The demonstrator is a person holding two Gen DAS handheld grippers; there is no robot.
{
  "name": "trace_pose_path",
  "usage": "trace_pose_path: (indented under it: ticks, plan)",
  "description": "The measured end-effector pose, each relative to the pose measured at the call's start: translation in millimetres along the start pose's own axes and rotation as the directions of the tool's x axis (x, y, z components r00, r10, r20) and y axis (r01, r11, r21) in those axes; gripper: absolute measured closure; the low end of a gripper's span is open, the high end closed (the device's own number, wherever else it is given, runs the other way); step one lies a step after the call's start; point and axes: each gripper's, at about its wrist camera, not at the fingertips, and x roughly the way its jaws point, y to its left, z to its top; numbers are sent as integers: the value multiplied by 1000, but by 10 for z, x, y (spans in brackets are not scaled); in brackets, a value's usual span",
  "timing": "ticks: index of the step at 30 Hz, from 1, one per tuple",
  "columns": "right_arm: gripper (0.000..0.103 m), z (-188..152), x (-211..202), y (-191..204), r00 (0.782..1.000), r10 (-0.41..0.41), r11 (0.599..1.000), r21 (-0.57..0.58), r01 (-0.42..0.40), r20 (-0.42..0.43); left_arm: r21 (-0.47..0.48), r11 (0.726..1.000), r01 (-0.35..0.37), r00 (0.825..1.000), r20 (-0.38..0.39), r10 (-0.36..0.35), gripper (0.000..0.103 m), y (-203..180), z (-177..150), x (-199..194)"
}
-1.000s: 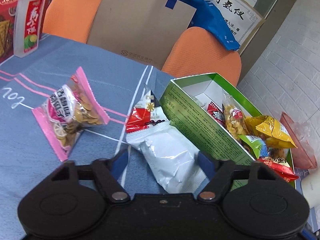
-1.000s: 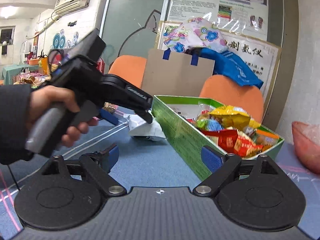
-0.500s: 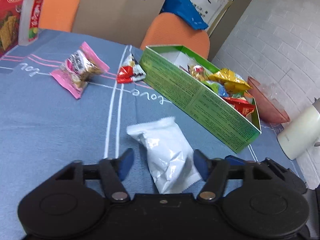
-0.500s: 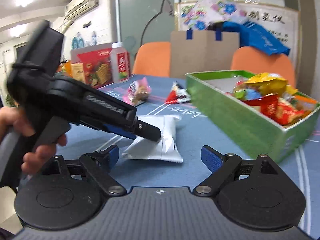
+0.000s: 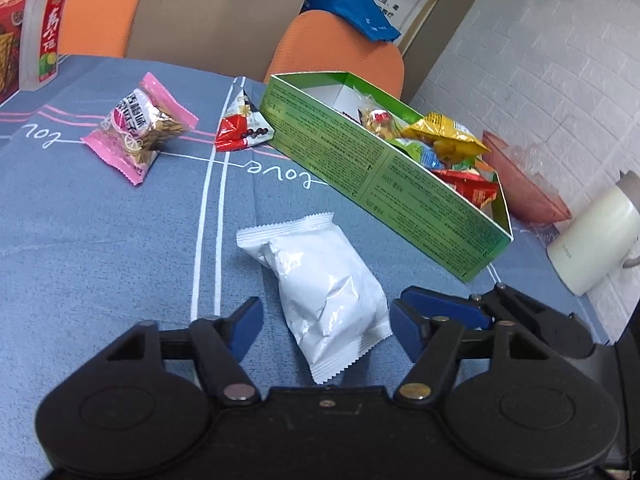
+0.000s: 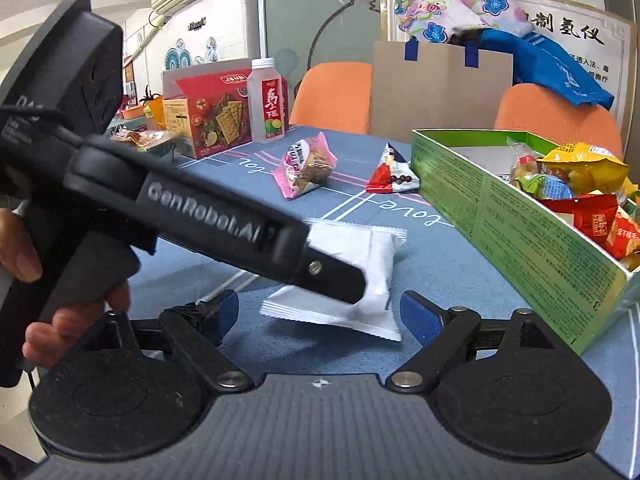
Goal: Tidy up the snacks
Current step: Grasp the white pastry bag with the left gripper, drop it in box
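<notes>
A white snack packet (image 5: 320,280) lies flat on the blue tablecloth. My left gripper (image 5: 326,316) is open, one finger on each side of the packet's near end and neither pad touching it. In the right wrist view that packet (image 6: 376,256) is partly hidden behind a finger (image 6: 336,276) of the left gripper. My right gripper (image 6: 322,314) is open and empty, just short of the packet. The green box (image 5: 380,152) to the right holds several snacks. A pink packet (image 5: 140,128) and a red-and-white packet (image 5: 244,128) lie farther back.
A drink bottle (image 6: 267,100) and a red cracker box (image 6: 216,112) stand at the far left. A white mug (image 5: 592,240) and a pink bowl (image 5: 520,176) sit right of the green box (image 6: 520,232). Orange chairs and a cardboard bag (image 5: 220,12) line the far edge.
The left gripper drew the white packet back from beside the green box, then opened and let it go on the cloth. The right gripper swung left and now faces the packet.
</notes>
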Motion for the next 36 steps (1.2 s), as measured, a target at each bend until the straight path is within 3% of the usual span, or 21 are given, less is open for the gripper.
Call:
trace_pose_path:
  ticks: [11,16,22,28,36]
  plan:
    - [0,63,82,10,1000,-5,999,-42,4,-17,-20,1000,-9,1000,18,9,0,-34,48,74]
    - [0,78,147,26,999,-31,998,-53,30,-15,-13,999,-35,999,17,36,6,-45,60,171]
    - [2,84,-8,96,996,-75,991,-108,79,45,4,1000,-14,998,60,14,6,-182,103,40]
    - [2,314,-199,-6,980,-120,982,-129,141,158,82,997,-6,990,141,-6,6,-454,411,-91]
    - [2,728,-62,-527,955,-178,975,-90,204,238,132,991,13,979,200,-39,6,-684,1008,236]
